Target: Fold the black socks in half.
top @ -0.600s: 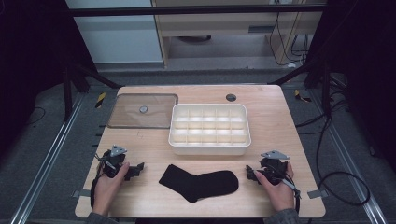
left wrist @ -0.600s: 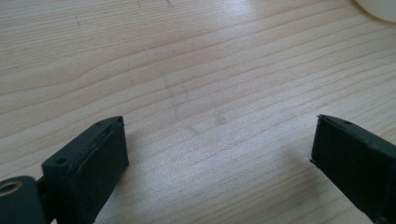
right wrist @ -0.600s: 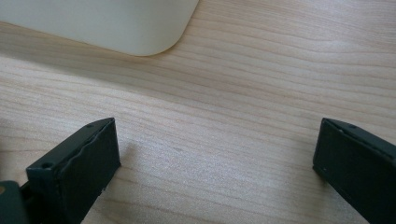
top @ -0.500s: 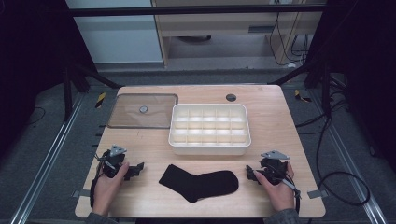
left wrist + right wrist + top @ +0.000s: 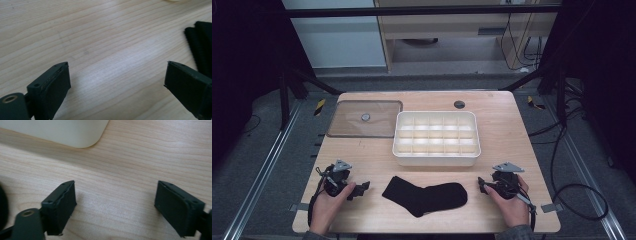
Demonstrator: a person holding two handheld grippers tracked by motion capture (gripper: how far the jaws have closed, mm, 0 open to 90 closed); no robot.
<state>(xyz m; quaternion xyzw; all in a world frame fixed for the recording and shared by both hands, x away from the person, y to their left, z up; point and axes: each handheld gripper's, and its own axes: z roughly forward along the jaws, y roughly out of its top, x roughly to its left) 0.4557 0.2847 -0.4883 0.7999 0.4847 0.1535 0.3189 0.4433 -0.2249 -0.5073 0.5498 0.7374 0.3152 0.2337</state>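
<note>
The flat black knitted sock [image 5: 426, 196] lies near the front edge of the light wooden table [image 5: 502, 130], midway between your hands, just in front of the white compartmented plastic tray [image 5: 436, 159]. Your left gripper [image 5: 360, 187] and right gripper [image 5: 482, 184] rest on the table either side of it, jaws wide apart, holding nothing.

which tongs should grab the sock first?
Probably left. The left tongs are open, aimed at the sock, whose ribbed cuff lies just ahead. The right tongs, also open, face bare table.
</note>
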